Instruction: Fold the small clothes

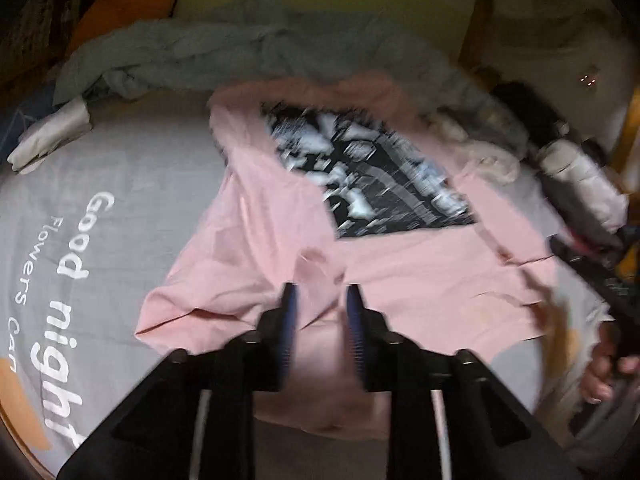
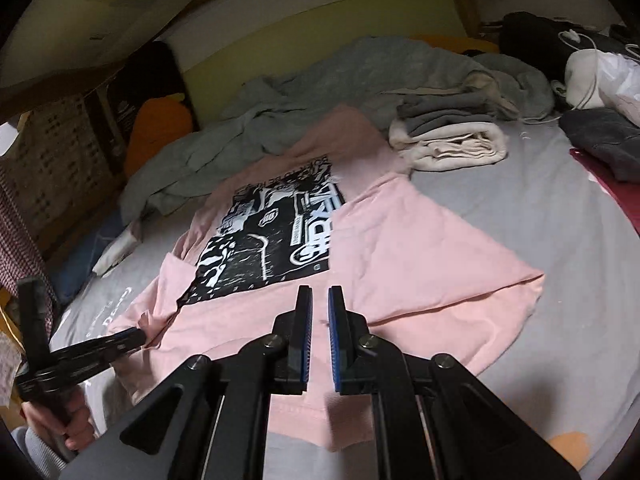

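My right claw (image 2: 320,312) hangs low over the near hem of the pink T-shirt (image 2: 400,248), its blue-padded jaws drawn almost together with only a thin slit between them and no cloth in that slit that I can make out. My left claw (image 1: 320,296) is part-spread above the shirt's near edge; a raised fold of pink cloth sits between its pads, but the blur keeps me from telling whether they press on it. From the right wrist I see that left claw (image 2: 136,336) at the shirt's near left corner, where the fabric bunches against its tip, with my left hand (image 2: 68,424) gripping the handle below.

The T-shirt lies print-up on the bed (image 2: 520,220), its long axis running away from me and leaning left, hem nearest, the right side folded in over the edge of the print. The black-and-white print (image 2: 276,240) carries lettering I cannot read. The grey bedsheet (image 1: 120,200) reads "Good night" in white, with smaller "Flowers Can" beside it.

Beyond the shirt's right shoulder sits a stack of folded clothes (image 2: 448,140), grey over cream. Behind it sprawls a crumpled grey blanket (image 2: 320,92), and far left stands a woven basket (image 2: 60,160), its contents hidden.
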`<state>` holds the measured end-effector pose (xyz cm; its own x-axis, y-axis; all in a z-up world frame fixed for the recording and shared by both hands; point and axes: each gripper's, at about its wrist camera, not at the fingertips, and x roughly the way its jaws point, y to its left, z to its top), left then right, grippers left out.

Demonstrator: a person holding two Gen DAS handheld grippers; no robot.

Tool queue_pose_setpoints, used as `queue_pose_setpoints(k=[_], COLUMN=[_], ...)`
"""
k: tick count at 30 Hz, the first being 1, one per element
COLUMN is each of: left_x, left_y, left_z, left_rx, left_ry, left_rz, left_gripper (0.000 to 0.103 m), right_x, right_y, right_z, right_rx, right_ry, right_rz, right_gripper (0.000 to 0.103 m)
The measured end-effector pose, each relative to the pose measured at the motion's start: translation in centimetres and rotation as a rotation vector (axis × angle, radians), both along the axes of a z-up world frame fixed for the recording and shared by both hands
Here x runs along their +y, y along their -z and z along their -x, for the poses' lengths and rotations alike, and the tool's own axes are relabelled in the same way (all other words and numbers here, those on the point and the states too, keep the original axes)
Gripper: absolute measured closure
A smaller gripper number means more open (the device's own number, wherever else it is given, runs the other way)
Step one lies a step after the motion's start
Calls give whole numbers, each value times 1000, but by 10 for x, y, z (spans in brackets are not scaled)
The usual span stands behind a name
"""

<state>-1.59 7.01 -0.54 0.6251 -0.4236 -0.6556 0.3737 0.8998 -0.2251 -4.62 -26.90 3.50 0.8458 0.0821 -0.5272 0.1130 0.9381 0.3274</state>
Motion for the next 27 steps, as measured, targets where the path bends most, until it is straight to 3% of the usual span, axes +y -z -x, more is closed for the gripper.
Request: queue_pose_setpoints(k=[3,6,8,11,13,14,16,19,27], left_x=[6,21,38,65,75,76,75,75,73], left_y=[-23,-34,-26,3,28,31,24,23,28], left_z=[2,-23,-46,-65,-65,-58,-45,-29,-17], left_rx=[-55,-46,36,211,307,293,241,212,215], left_ry=[-28,-168,-240,-241,-257,-270,-304,-315,-294], left_rz=[20,-81,-110,-3,31,16,-61,-108,-144], left_gripper=[49,50,52,52,53,60,59,54,53], right_x=[5,20,35,64,85,94,108,126,177], right_y=[1,1,3,7,11,12,13,13,19], right_z=[0,-3,-8,-17,-22,-25,-33,-50,-93], right_rx=[-3,12,28,58,76,80,85,96,149], right_ry=[-21,-81,-132,-239,-294,-304,-328,-382,-493], right_rz=[14,22,26,6,24,41,47,5,-67], right_gripper=[96,96,96,92,77,77,77,77,77])
